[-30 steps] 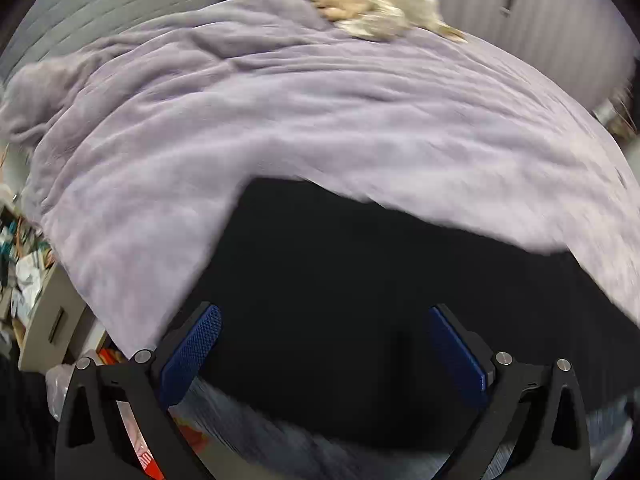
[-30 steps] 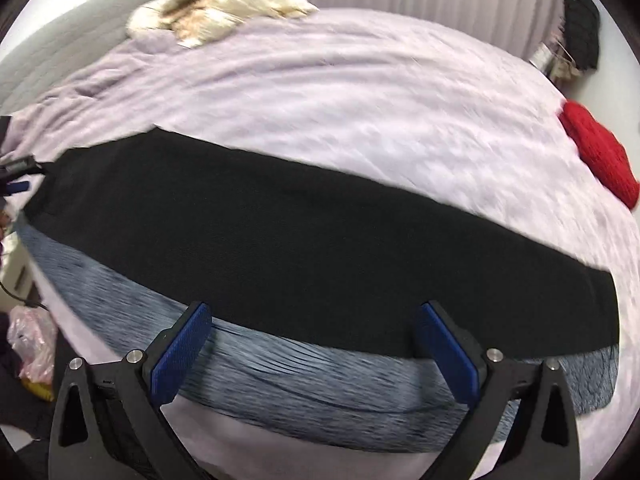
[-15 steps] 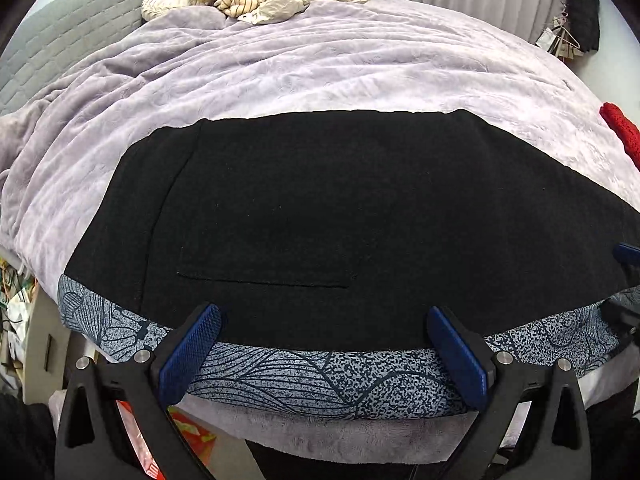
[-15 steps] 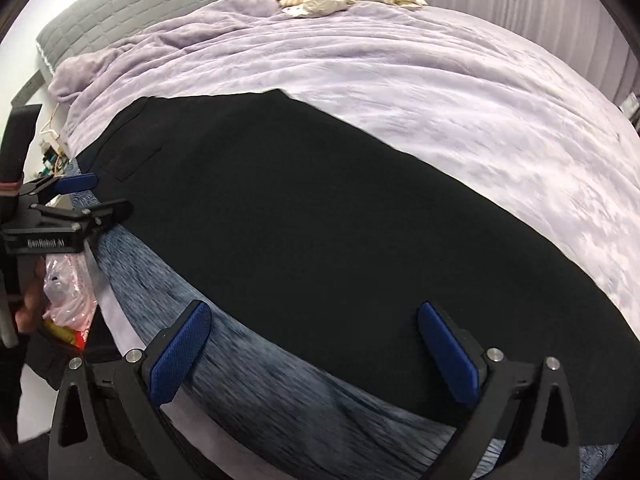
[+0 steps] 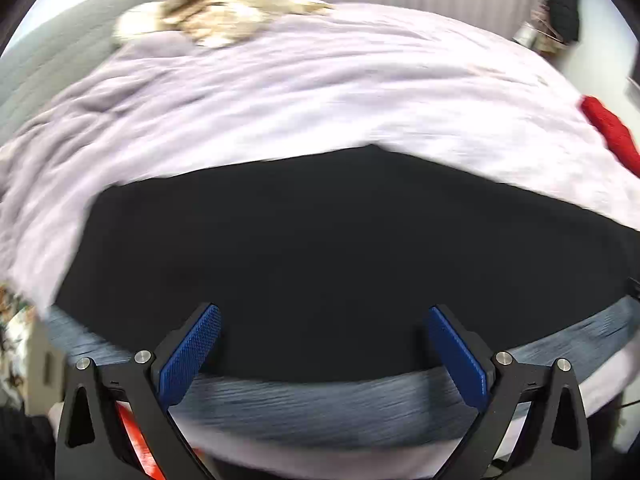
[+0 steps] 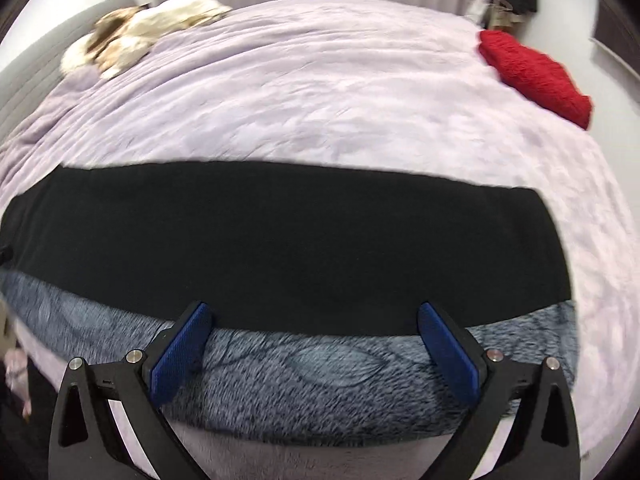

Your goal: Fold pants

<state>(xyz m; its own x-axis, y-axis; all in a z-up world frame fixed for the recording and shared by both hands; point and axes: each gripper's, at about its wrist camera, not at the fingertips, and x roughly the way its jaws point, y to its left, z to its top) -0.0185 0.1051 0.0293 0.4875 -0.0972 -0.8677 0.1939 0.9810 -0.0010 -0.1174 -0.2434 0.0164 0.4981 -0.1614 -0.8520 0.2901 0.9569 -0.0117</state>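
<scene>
Black pants (image 5: 320,248) lie flat and lengthwise across the near side of a bed, on a grey patterned cloth (image 5: 320,408) that shows as a strip along their near edge. They also show in the right wrist view (image 6: 288,248), with the cloth (image 6: 320,372) below. My left gripper (image 5: 324,320) is open and empty, its blue pads over the pants' near edge. My right gripper (image 6: 314,316) is open and empty, just above the near edge of the pants and the cloth strip.
The bed has a lilac blanket (image 5: 320,92) (image 6: 320,92). A red knitted garment (image 6: 536,76) (image 5: 612,136) lies at the right far side. A pile of beige clothes (image 5: 224,12) (image 6: 136,32) lies at the head of the bed. Clutter sits past the bed's left edge.
Both views have swung sideways over the last second and are blurred now. The pants lie as before. Both grippers have stayed open.
</scene>
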